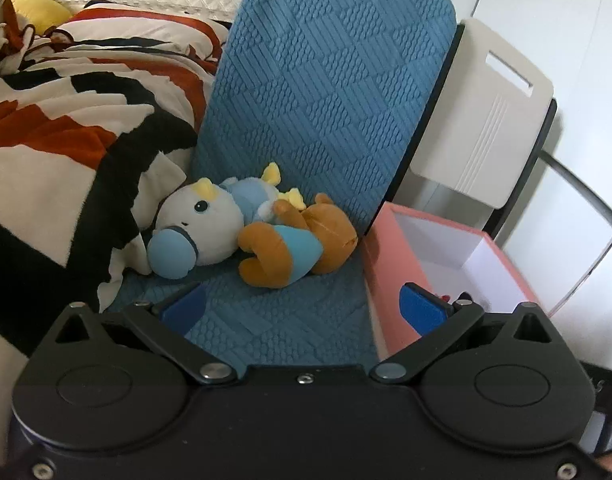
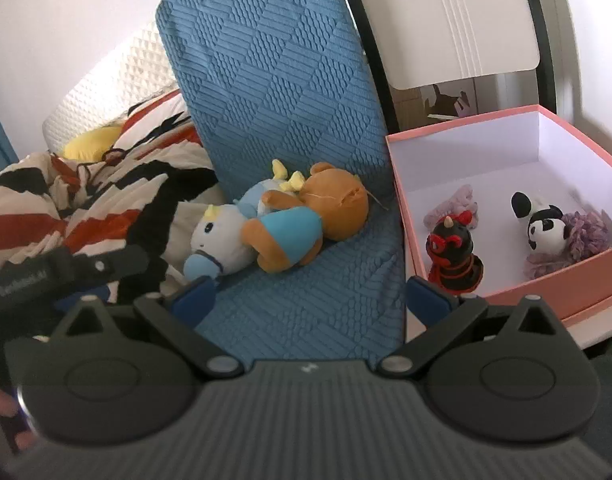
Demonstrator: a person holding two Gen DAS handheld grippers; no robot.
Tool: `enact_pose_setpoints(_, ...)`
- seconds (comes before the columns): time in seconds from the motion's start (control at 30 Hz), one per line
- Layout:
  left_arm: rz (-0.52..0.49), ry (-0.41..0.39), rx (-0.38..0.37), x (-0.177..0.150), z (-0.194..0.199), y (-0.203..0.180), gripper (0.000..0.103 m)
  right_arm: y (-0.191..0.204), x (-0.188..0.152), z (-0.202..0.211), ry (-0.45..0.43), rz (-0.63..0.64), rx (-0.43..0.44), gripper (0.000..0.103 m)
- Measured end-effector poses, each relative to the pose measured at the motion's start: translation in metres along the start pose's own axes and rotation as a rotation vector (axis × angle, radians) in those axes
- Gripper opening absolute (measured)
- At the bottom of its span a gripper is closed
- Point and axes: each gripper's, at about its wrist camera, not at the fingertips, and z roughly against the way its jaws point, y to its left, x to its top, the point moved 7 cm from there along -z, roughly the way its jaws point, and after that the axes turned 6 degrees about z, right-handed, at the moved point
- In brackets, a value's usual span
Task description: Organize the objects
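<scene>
A white and blue plush horse (image 1: 198, 226) (image 2: 222, 240) and a brown plush bear in a blue shirt (image 1: 298, 240) (image 2: 306, 224) lie together on a blue textured mat (image 1: 306, 120) (image 2: 274, 120). Right of the mat stands an open pink box (image 1: 386, 264) (image 2: 586, 284). Inside it are a red and black figure (image 2: 452, 256), a panda toy (image 2: 544, 224) and purple fluffy items (image 2: 586, 236). My left gripper (image 1: 302, 306) hangs open over the mat, short of the plush toys. My right gripper (image 2: 310, 300) is open too, nothing between its fingers.
A striped orange, black and cream blanket (image 1: 66, 140) (image 2: 86, 200) is bunched to the left, with a yellow plush (image 1: 38, 10) behind it. A white appliance (image 1: 486, 120) stands behind the box. The left gripper's body (image 2: 46, 272) shows in the right wrist view.
</scene>
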Motion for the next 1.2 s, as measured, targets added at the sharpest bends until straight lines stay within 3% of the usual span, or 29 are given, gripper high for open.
enact_pose_setpoints(0.7,-0.028,0.096,0.014,0.047,-0.113,0.033,0.102,0.011,0.033,-0.108,0.056,-0.123,0.025,0.099)
enact_pose_setpoints(0.93,-0.098,0.112,0.052,0.076,-0.164,0.049,0.102,0.004,0.044,-0.163,0.057,-0.288,0.032,0.097)
enact_pose_setpoints(1.2,-0.270,0.144,0.093,0.099,-0.232,0.052,0.102,-0.020,0.037,-0.225,0.119,-0.505,0.048,0.096)
